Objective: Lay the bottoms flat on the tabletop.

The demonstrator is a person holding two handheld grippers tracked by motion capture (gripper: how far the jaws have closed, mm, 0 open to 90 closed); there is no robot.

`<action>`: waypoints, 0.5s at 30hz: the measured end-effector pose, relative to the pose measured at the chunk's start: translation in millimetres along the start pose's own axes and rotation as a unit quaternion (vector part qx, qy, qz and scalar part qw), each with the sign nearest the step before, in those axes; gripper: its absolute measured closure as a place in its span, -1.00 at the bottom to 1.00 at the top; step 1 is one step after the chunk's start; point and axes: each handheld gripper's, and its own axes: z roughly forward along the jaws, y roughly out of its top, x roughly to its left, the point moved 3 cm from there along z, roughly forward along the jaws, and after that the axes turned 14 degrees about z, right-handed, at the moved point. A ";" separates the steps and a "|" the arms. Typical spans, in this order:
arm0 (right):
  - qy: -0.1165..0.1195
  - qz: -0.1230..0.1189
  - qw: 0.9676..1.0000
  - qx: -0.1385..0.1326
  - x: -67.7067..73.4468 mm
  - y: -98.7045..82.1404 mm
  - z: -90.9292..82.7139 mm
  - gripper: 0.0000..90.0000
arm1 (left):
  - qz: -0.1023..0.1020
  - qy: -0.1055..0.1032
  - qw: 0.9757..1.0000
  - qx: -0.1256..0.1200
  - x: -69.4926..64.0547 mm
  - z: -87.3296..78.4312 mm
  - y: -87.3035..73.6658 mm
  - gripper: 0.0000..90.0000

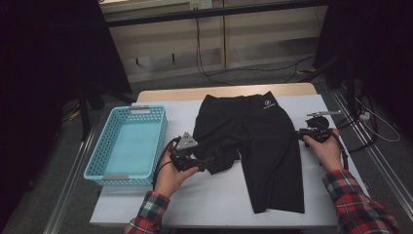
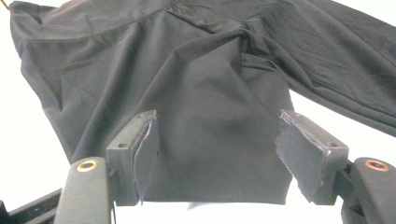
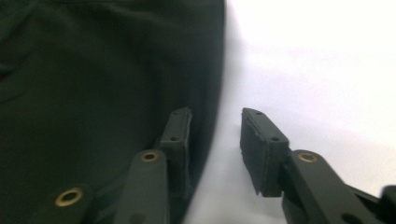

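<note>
Black shorts [image 1: 263, 141] lie spread flat on the white bench [image 1: 214, 200], waistband toward the far edge, one leg crumpled and the other stretched toward the person. At the crumpled leg's hem, the left gripper [image 1: 207, 163] stands with its jaws spread, the hem lying between the pads without being pinched. At the opposite side of the shorts, the right gripper [image 1: 298, 132] is also parted, one jaw over the cloth's edge, the other over bare bench. A turquoise basket [image 1: 108, 146] sits just beside the left gripper.
</note>
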 end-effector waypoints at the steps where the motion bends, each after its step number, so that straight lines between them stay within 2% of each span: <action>1: 0.001 -0.006 1.000 -0.008 -1.7 1.9 2.7 0.39 | 0.002 -0.001 1.000 -0.001 -0.5 0.6 0.3 -0.31; 4: 0.013 0.013 1.000 -0.018 -2.3 5.7 8.9 0.41 | 0.000 -0.007 1.000 -0.003 -2.1 2.4 1.6 -0.32; 7: 0.007 0.001 1.000 -0.022 2.3 7.8 13.9 0.47 | 0.002 -0.005 1.000 -0.002 -1.6 2.6 2.2 -0.38; 8: 0.008 -0.004 1.000 -0.023 4.1 8.5 15.3 0.52 | 0.002 -0.004 1.000 0.000 -1.4 2.5 2.2 -0.41; 9: 0.003 -0.007 1.000 -0.021 5.5 8.7 16.0 0.63 | 0.006 0.001 1.000 0.002 -0.7 2.0 2.2 -0.46; 10: -0.007 -0.015 1.000 -0.022 5.5 9.1 16.1 0.77 | 0.002 -0.002 1.000 0.000 -1.3 2.2 2.2 -0.49; 11: -0.002 -0.013 1.000 -0.023 4.7 9.4 16.8 0.89 | 0.001 -0.004 1.000 0.000 -1.5 2.2 2.2 -0.52; 12: 0.006 -0.001 1.000 -0.023 3.3 9.5 17.2 0.96 | -0.001 -0.009 1.000 -0.002 -2.1 2.4 2.2 -0.55; 15: 0.017 0.010 1.000 -0.022 0.4 10.5 17.5 1.00 | -0.007 -0.013 1.000 -0.004 -3.3 1.7 2.1 -0.61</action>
